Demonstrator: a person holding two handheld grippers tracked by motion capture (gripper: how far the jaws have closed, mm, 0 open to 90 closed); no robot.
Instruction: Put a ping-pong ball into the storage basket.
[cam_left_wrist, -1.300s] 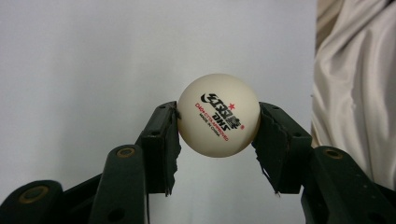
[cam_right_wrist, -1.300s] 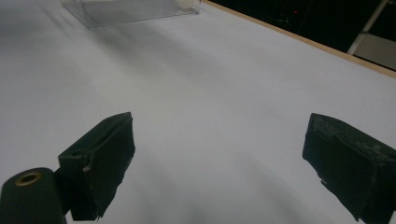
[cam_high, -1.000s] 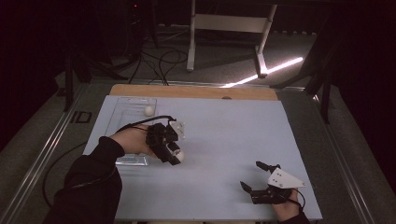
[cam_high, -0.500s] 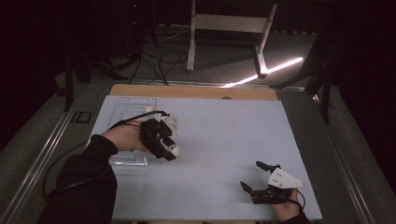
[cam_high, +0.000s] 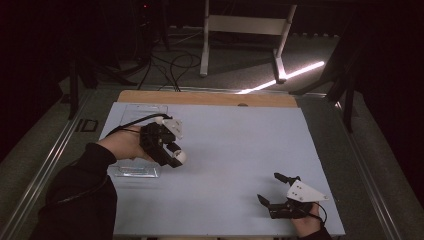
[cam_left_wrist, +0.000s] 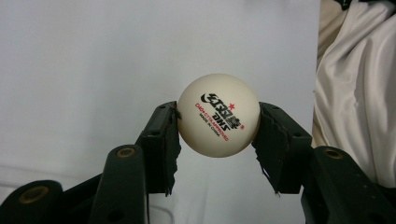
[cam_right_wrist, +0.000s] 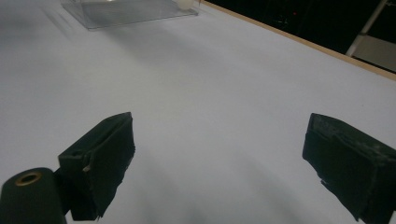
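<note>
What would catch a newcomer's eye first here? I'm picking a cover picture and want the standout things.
First the white ball with red and black print, pinched between the jaws of the left hand-held gripper over the left of the pale mat. Next the right hand-held gripper, jaws wide apart with nothing between them, near the mat's front right corner. Then the clear tray beside the left hand.

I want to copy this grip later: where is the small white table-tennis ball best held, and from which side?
Across its widest middle, one pad on each opposite side, as the left gripper holds the white table-tennis ball. Being round, it would probably slip from any off-centre pinch.
</note>
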